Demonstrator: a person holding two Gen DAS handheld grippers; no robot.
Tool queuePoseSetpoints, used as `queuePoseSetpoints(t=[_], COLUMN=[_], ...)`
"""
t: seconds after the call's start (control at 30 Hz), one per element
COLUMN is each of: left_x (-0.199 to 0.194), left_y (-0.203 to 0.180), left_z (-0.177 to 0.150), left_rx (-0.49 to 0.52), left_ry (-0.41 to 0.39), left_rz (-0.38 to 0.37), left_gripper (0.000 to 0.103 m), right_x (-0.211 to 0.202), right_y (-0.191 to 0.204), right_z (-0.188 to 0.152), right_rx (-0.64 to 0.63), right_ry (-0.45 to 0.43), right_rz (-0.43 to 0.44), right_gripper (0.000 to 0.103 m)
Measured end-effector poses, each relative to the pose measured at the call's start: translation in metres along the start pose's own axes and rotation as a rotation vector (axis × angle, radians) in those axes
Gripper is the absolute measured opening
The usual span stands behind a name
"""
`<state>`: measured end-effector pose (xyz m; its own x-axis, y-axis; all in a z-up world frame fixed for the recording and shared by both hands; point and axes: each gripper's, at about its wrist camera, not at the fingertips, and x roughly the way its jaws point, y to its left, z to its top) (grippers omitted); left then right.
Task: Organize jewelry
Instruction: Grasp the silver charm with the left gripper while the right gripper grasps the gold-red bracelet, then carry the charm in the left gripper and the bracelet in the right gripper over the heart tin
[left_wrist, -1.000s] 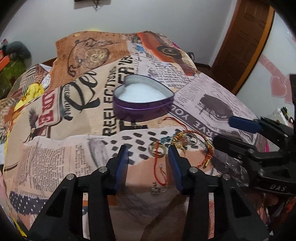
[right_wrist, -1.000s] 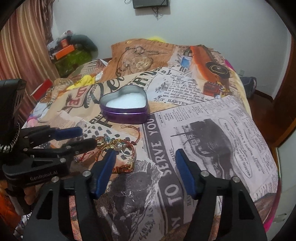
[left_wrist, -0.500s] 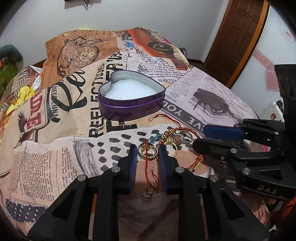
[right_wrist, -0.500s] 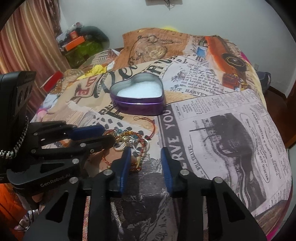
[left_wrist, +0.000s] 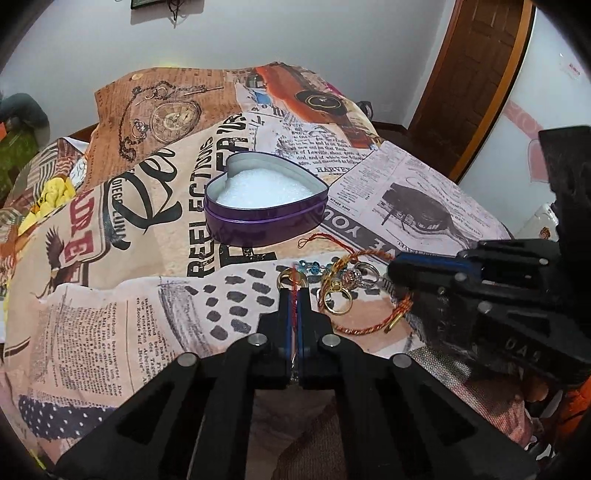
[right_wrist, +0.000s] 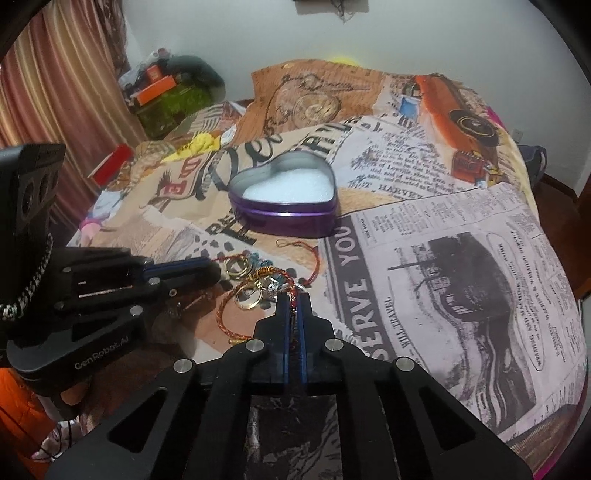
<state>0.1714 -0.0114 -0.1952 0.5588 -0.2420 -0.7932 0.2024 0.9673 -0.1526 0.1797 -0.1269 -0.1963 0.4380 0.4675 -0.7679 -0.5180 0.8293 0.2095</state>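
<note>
A purple heart-shaped tin with white foam inside sits open on the printed bedspread; it also shows in the right wrist view. In front of it lies a tangle of jewelry: gold rings, silver rings, blue beads and a braided orange bracelet. My left gripper is shut on a thin red cord bracelet. My right gripper is shut on the braided red-gold bracelet at the pile's right edge.
The newspaper-print bedspread covers the bed. Boxes and a green bag stand at the far left by a curtain. A wooden door is at the right. Each gripper's body shows beside the pile in the other's view.
Both grippers moved forward onto the jewelry pile and closed: the left on the red cord, the right on the braided bracelet.
</note>
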Motion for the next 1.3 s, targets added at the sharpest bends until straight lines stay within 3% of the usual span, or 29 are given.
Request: queuePoseSetpoints(t=[0.17,0.3,0.37,0.87,0.97,1.03,1.3], left_x=[-0.010,-0.021,-0.027,-0.015,-0.011,-0.009,-0.029], left_y=[0.003,0.009,0.012,-0.004,-0.003,-0.001,0.000], left_z=[0.001,0.001,0.000,-0.026,-0.028,-0.028,-0.023], left_rx=[-0.010,-0.027,-0.037,0.012,0.007,0.007,0.002], left_ry=[0.000,-0.018,-0.027,0.039,0.030,0.031,-0.023], left_rz=[0.012,0.042,0.053,0.076,0.071,0.079,0.076], left_gripper=[0.007,0.034,0.037,0.037,0.026,0.008,0.008], right_x=[-0.014,-0.027,-0.034,-0.057,-0.061,-0.061,-0.064], right_y=[-0.004,-0.008,-0.008,-0.012,-0.013,-0.013,-0.009], right_z=[0.002,0.005,0.006,-0.001,-0.001,-0.001,0.004], right_rx=[0.024,0.032,0.038,0.065,0.067,0.068,0.057], right_ry=[-0.037,-0.069,-0.088,-0.142,-0.152,-0.153,-0.175], right_rz=[-0.014,-0.032,-0.038,-0.066,-0.071,-0.072,-0.072], right_gripper=[0.003,0.003,0.003,0.003,0.003,0.003,0.003])
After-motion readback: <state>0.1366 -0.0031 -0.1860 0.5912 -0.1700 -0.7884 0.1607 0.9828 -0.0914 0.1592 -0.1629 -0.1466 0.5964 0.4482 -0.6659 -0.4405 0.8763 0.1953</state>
